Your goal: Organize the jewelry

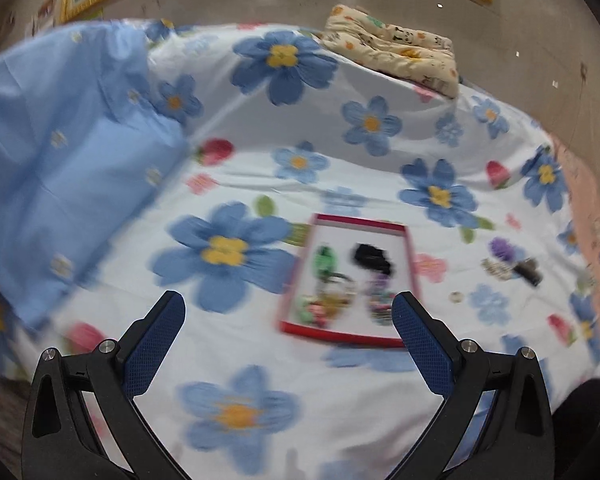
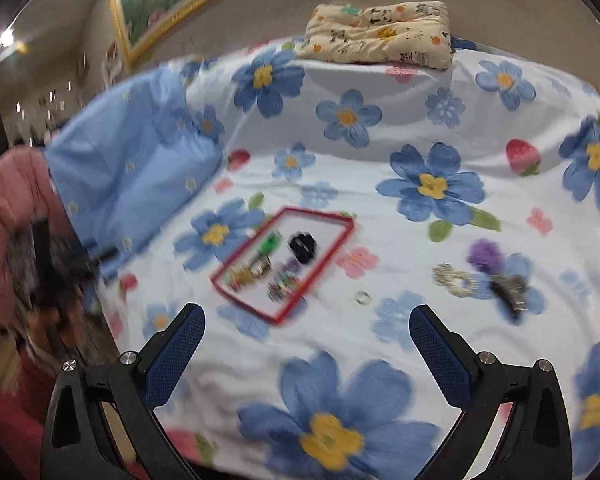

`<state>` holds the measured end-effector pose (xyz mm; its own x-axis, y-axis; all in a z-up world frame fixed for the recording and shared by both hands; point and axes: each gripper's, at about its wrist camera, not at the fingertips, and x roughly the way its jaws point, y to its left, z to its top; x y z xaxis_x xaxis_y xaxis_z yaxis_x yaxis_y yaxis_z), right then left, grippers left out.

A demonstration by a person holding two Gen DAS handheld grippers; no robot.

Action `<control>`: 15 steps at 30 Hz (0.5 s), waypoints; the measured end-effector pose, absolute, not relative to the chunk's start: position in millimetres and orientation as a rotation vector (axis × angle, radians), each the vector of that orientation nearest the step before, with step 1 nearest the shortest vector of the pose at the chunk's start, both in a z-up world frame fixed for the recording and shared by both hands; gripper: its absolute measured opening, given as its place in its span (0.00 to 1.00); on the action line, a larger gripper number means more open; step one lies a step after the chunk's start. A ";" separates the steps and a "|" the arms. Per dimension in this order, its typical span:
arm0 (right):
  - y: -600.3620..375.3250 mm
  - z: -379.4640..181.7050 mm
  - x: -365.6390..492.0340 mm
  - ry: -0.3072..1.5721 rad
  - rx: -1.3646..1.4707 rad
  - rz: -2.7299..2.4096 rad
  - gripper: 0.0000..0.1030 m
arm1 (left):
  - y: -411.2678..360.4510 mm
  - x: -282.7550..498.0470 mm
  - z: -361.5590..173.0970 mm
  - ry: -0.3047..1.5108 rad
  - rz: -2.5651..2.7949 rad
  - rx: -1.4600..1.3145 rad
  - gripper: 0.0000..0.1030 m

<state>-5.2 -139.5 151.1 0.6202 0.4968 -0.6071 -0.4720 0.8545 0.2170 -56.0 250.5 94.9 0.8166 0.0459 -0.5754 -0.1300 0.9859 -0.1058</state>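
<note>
Jewelry lay partly sorted on the flowered bed point(image 2: 380, 160): a red-rimmed tray point(image 2: 320, 256) near its middle held a green piece point(image 2: 269, 245), a black piece point(image 2: 302, 247) and blurred small items. Toward the bed's right edge lay a silver chain point(image 2: 456, 278), a small ring point(image 2: 363, 297), a purple piece point(image 2: 485, 255) and a dark clip point(image 2: 510, 290). Left gripper point(image 1: 289, 312) and right gripper point(image 2: 307, 322) both hovered spread and empty.
</note>
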 end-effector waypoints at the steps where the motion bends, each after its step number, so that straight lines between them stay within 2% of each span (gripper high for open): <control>1: -135.4 146.2 -4.8 0.686 0.047 0.545 1.00 | 240.2 -51.0 88.0 0.607 0.095 -0.152 1.00; 7: -85.3 84.6 12.7 0.567 0.119 0.509 1.00 | 202.4 -29.1 51.3 0.602 0.175 -0.098 1.00; 15: -37.9 21.5 46.9 0.600 0.117 0.470 1.00 | 200.7 -2.5 2.5 0.678 0.223 -0.079 1.00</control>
<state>46.9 -37.9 21.5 0.7238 0.4579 -0.5162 -0.3913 0.8886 0.2394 -2.5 200.7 2.5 0.7559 0.1789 -0.6297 -0.2302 0.9731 0.0002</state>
